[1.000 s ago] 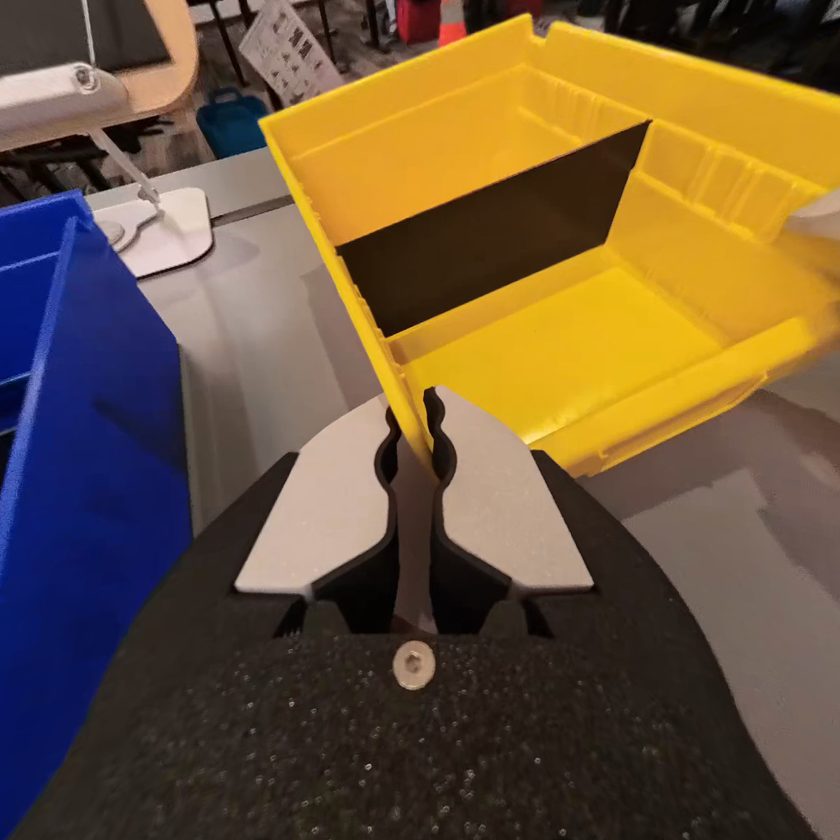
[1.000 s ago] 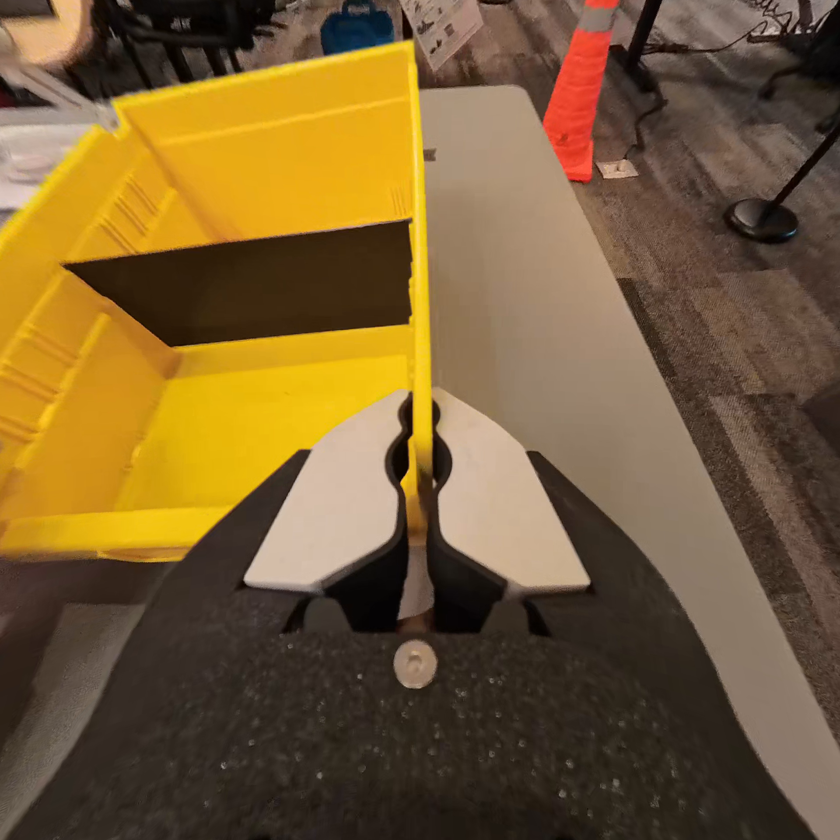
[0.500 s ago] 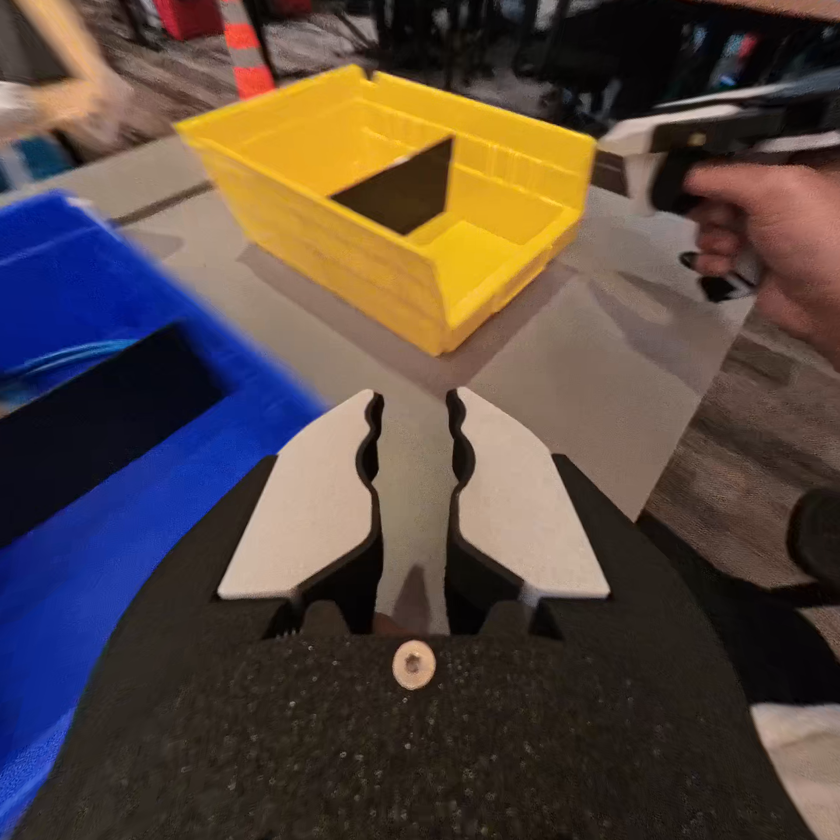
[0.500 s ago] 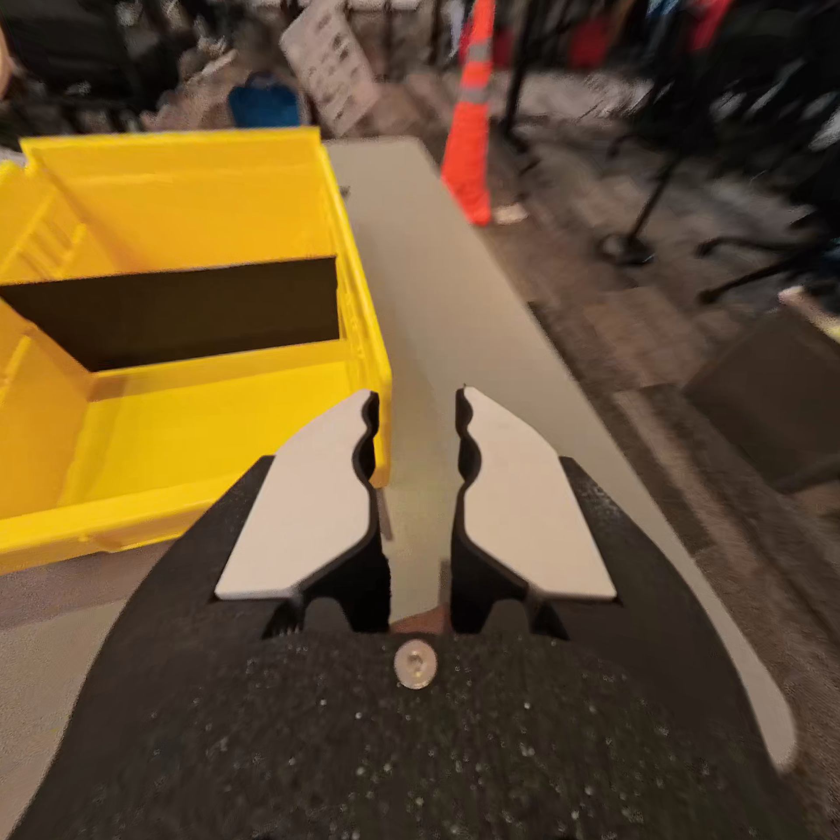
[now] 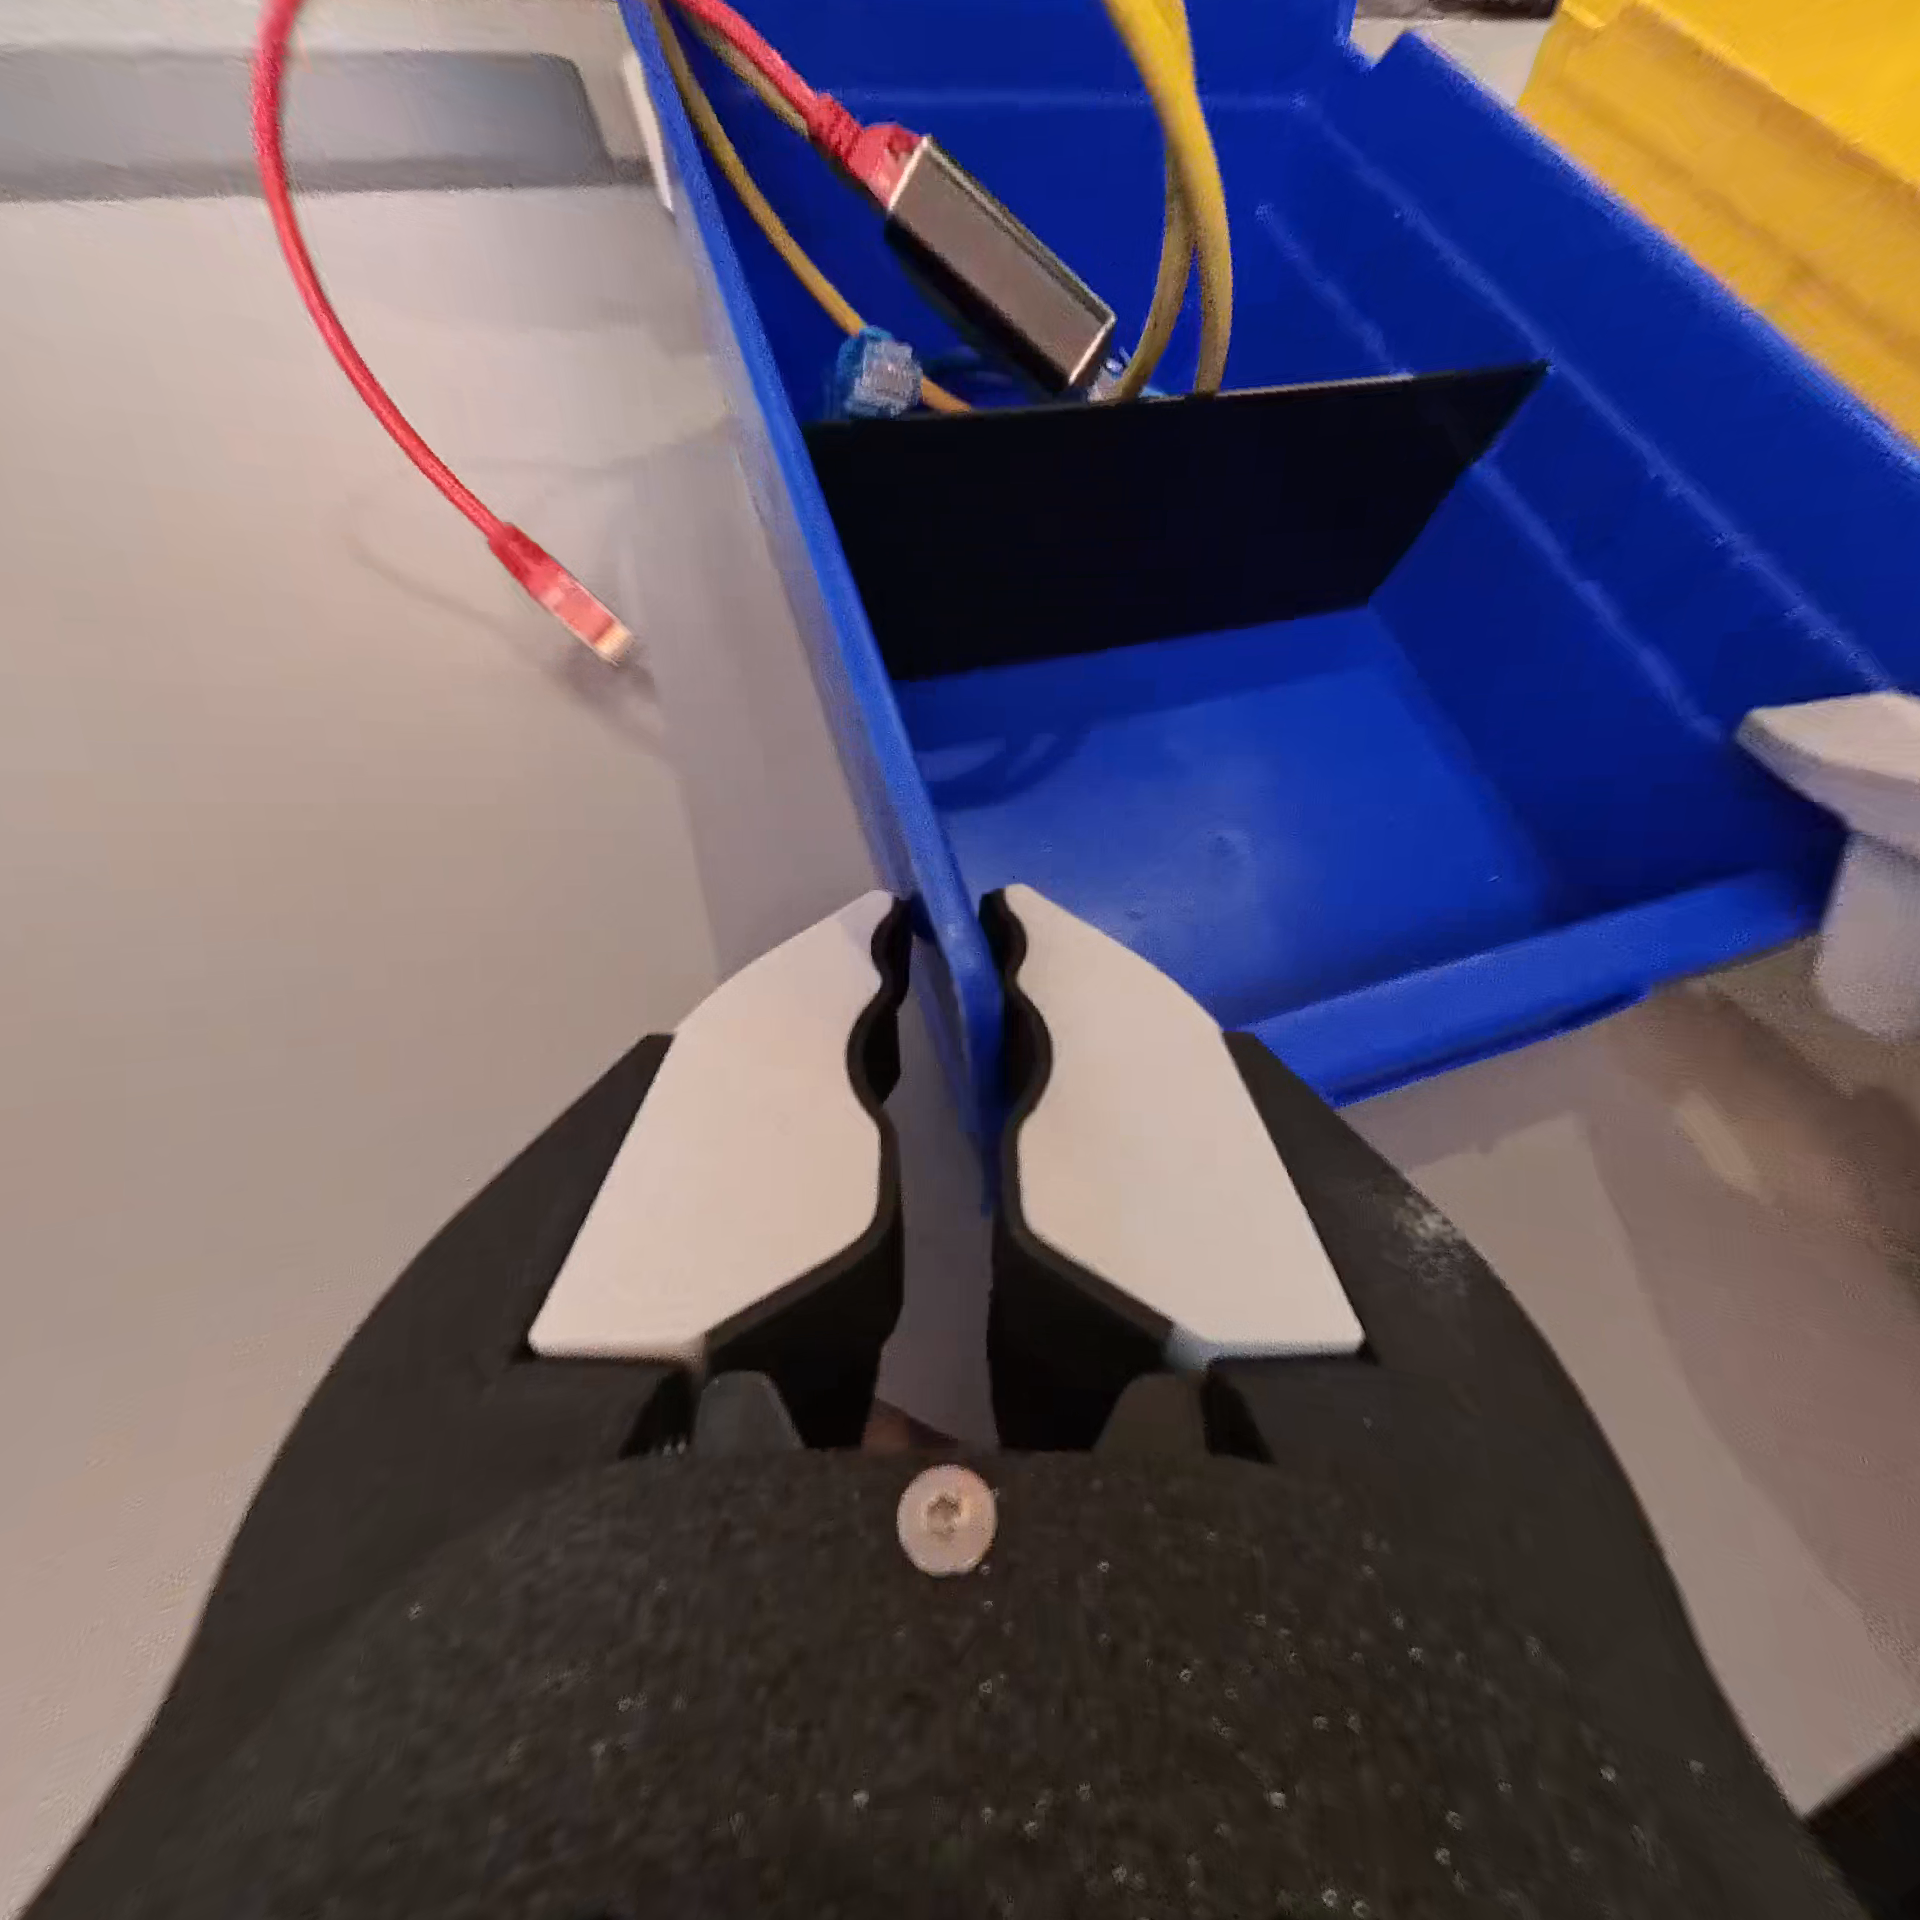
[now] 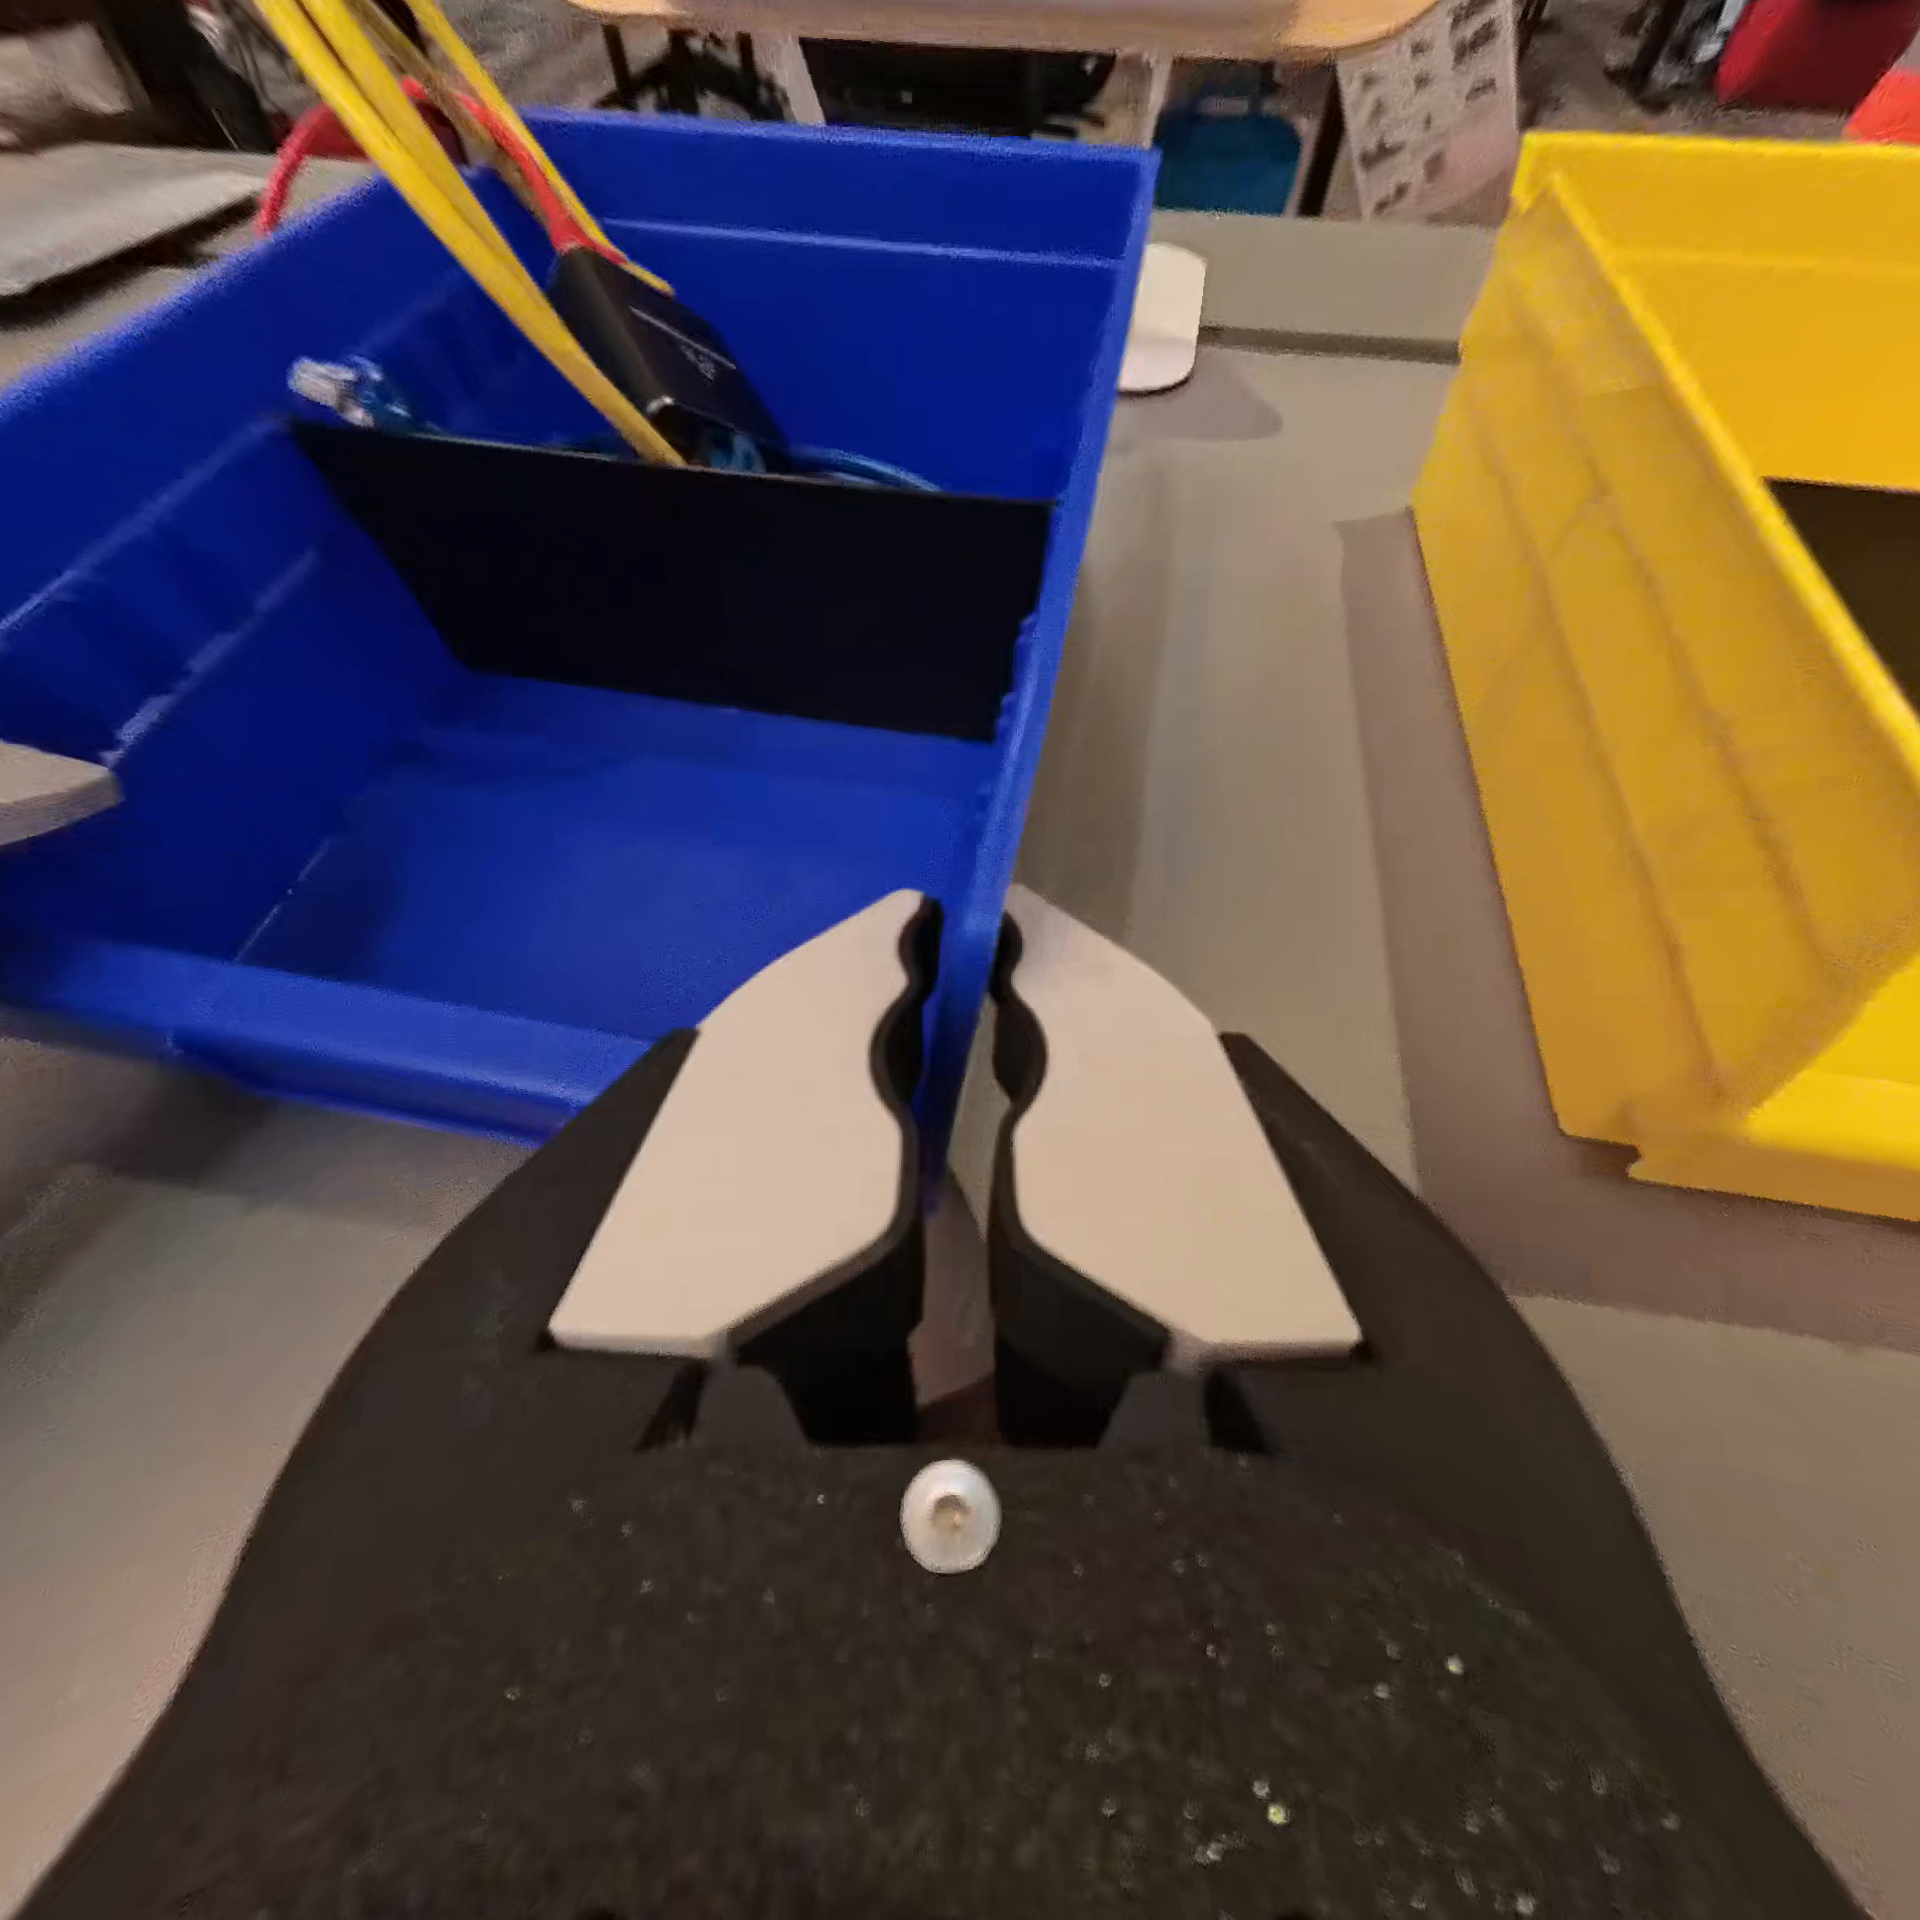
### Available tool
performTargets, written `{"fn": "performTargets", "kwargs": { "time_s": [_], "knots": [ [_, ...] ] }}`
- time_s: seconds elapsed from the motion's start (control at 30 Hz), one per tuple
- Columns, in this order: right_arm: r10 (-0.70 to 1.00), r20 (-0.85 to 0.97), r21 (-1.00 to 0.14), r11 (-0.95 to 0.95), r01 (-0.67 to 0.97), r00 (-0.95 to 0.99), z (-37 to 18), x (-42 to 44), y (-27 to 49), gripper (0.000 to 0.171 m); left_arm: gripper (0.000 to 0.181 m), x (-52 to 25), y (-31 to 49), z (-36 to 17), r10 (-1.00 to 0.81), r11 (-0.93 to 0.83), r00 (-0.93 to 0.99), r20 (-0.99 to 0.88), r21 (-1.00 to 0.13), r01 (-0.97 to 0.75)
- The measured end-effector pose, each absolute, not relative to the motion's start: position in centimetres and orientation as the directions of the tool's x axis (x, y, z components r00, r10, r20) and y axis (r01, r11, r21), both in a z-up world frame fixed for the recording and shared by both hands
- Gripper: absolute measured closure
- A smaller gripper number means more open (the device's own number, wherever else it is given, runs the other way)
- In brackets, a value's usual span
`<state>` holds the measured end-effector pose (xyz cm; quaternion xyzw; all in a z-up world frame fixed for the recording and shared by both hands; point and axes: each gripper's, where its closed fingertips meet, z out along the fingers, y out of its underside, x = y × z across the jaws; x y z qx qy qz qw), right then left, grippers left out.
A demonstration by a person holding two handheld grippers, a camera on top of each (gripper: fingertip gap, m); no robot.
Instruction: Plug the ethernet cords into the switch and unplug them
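Left gripper (image 5: 943,935) is being closed on the left wall of the blue bin (image 5: 1351,862), right gripper (image 6: 964,940) on its right wall, though blur is making firm contact uncertain. Both grips are best being kept level, so the rigid, smooth plastic is not twisted. Behind the black divider (image 6: 727,592) the boxy metal-edged switch (image 5: 997,265) is lying tilted among glossy red cord (image 5: 343,343) and yellow cord (image 5: 1195,208).
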<state>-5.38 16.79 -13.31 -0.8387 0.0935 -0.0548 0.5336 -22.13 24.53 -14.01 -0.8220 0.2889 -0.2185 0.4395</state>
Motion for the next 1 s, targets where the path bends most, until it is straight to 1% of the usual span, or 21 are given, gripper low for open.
{"fn": "performTargets", "kwargs": {
  "time_s": [0.1,0.17,0.33,0.47,0.6,0.7,0.77,0.8,0.9,0.97,1.0],
  "knots": [
    [-0.245,0.008,-0.894,-0.436,-0.103,0.969,-12.6,-6.6,17.3,0.167,0.177,-24.0,25.2,-12.8,-0.635,-0.345,0.771,-0.053,-0.873,-0.344],
    [-0.247,-0.003,-0.903,-0.416,-0.109,0.969,-12.0,-8.5,18.0,0.168,0.177,-26.1,25.8,-12.0,-0.611,-0.327,0.788,-0.068,-0.886,-0.330],
    [-0.186,0.041,-0.942,-0.335,-0.024,0.982,-9.5,-15.4,21.7,0.166,0.177,-33.5,29.2,-9.6,-0.510,-0.258,0.845,-0.159,-0.909,-0.327],
    [-0.150,0.058,-0.945,-0.328,0.006,0.987,-8.7,-20.6,25.5,0.166,0.177,-38.8,32.3,-9.9,-0.466,-0.302,0.878,-0.114,-0.912,-0.278],
    [-0.078,0.079,-0.924,-0.379,0.044,0.994,-10.2,-24.7,28.3,0.165,0.177,-43.2,34.3,-11.6,-0.423,-0.373,0.903,-0.068,-0.896,-0.242],
    [-0.057,0.077,-0.903,-0.428,0.045,0.995,-11.8,-26.6,28.6,0.163,0.178,-44.7,35.0,-13.0,-0.418,-0.432,0.908,-0.025,-0.874,-0.223],
    [-0.019,0.028,-0.892,-0.451,0.016,0.999,-13.0,-27.3,28.1,0.161,0.178,-45.0,35.4,-13.1,-0.438,-0.420,0.899,-0.005,-0.883,-0.209],
    [0.012,0.023,-0.905,-0.424,0.026,1.000,-13.0,-27.5,27.9,0.160,0.178,-45.0,35.4,-13.1,-0.453,-0.413,0.892,0.008,-0.888,-0.202],
    [0.179,0.034,-0.898,-0.426,0.109,0.983,-11.9,-27.9,24.7,0.159,0.178,-45.0,35.2,-13.0,-0.469,-0.390,0.882,0.038,-0.905,-0.168],
    [0.233,0.059,-0.918,-0.369,0.145,0.971,-9.5,-25.8,21.8,0.148,0.178,-45.1,35.0,-13.0,-0.467,-0.373,0.884,0.028,-0.912,-0.169],
    [0.224,0.097,-0.932,-0.320,0.168,0.970,-8.0,-23.7,20.6,0.142,0.178,-45.2,35.0,-13.0,-0.463,-0.375,0.886,0.022,-0.911,-0.173]
  ]
}}
